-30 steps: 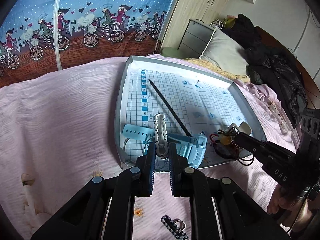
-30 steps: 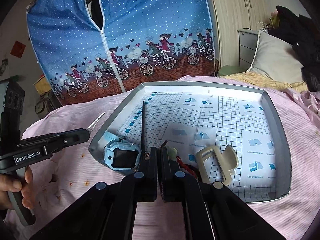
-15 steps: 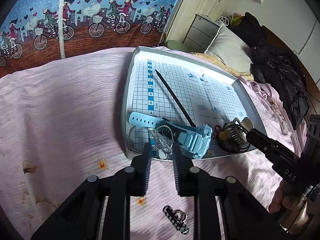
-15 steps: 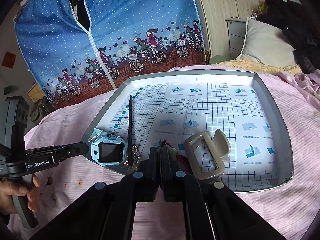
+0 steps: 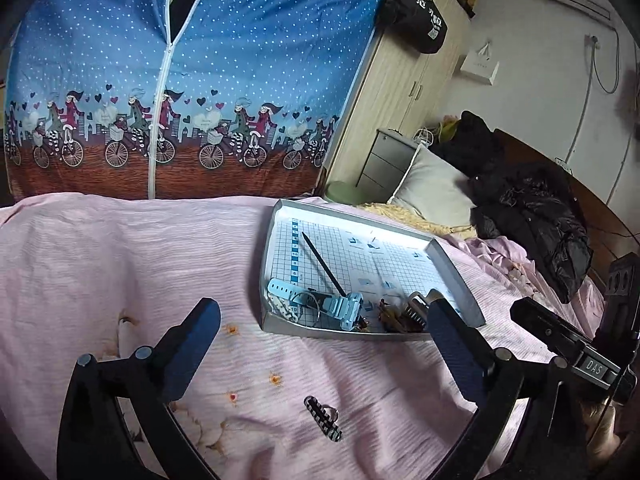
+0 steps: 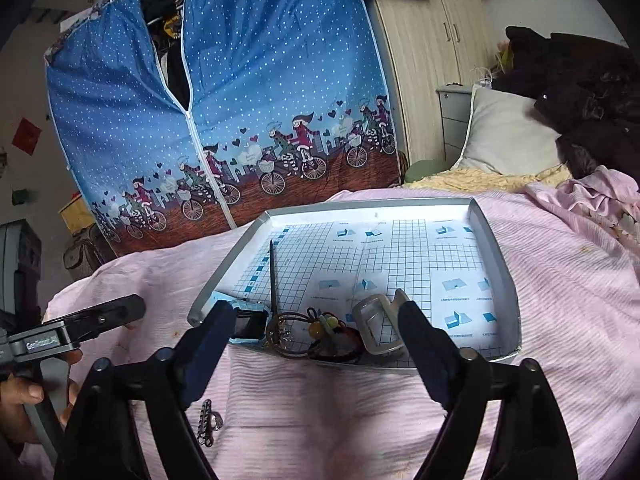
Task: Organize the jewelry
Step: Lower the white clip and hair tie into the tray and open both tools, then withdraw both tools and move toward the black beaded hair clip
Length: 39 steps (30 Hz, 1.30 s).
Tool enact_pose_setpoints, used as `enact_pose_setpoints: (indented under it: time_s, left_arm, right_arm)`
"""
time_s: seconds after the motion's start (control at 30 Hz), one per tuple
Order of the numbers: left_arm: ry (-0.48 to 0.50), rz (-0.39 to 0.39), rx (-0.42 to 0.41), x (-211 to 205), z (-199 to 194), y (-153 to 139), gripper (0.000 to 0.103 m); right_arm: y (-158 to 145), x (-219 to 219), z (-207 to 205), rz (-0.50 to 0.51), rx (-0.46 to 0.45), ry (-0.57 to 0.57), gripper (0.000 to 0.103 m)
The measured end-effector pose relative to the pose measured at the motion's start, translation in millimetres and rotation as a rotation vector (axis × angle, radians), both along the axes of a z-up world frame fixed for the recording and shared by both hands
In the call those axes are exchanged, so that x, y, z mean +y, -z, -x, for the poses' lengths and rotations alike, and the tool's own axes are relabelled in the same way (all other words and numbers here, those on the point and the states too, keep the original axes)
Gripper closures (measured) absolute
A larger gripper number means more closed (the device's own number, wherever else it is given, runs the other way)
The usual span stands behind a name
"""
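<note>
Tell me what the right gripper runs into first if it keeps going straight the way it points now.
Most likely the tray's near wall, or the hair ties heaped just behind it. The right gripper, jaws just opened and empty, points that way; depth is unclear.

Light: soft daylight is filling the room, coming from the right side, nothing harsh.
Glare: the far end of the tray (image 5: 448, 258) floor is washing out white, hiding the grid there.
Shadows: faint ones are lying under the grippers on the pink bedspread (image 5: 120, 264).
Distortion: fisheye is bending the wardrobe (image 5: 404, 92) and curtain (image 6: 260, 92); corners are falling into black vignette.
Blur: slight smear is softening the striped clip (image 5: 323, 418) and small items in the tray.
</note>
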<state>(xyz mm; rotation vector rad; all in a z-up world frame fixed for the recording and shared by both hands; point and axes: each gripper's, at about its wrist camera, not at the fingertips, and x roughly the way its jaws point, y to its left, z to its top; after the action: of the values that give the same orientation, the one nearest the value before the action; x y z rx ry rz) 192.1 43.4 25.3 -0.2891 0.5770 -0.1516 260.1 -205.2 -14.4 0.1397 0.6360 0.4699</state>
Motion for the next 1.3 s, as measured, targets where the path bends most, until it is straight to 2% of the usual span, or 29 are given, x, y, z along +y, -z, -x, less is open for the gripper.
enact_pose_setpoints:
  time_s: [0.1, 0.33, 0.43, 0.57, 0.63, 0.77, 0.93, 1.1, 1.3]
  left_arm:
    - [-0.006, -0.010, -0.022, -1, 22, -14, 0.002]
    - [-0.002, -0.092, -0.048, -10, 78, -33, 0.002]
    - [-0.019, -0.115, -0.061, -6, 103, -36, 0.002]
    - [-0.041, -0.179, -0.042, -7, 128, -33, 0.002]
    - [-0.062, -0.182, -0.028, -5, 136, -28, 0.002]
    - [-0.086, -0.133, 0.022, 0, 138, -12, 0.002]
    - [-0.060, -0.154, 0.100, 3, 129, 11, 0.002]
    - [-0.039, -0.122, 0.160, 10, 121, 26, 0.002]
    - [-0.025, -0.099, 0.190, 12, 120, 32, 0.002]
  right_arm:
    - [-12, -5, 21, -0.013, -0.038, -0.006, 0.000]
    - [-37, -6, 79, -0.008, -0.151, -0.052, 0.000]
    - [-42, -6, 103, -0.004, -0.177, -0.069, 0.000]
    - [-41, -6, 131, 0.003, -0.193, -0.064, 0.000]
    - [-38, -6, 142, 0.006, -0.191, -0.066, 0.000]
    - [-34, -4, 162, 0.040, -0.202, -0.065, 0.000]
    - [-21, 2, 178, 0.106, -0.217, -0.062, 0.000]
    - [0, 9, 182, 0.154, -0.181, -0.077, 0.000]
    - [24, 16, 180, 0.184, -0.109, -0.086, 0.000]
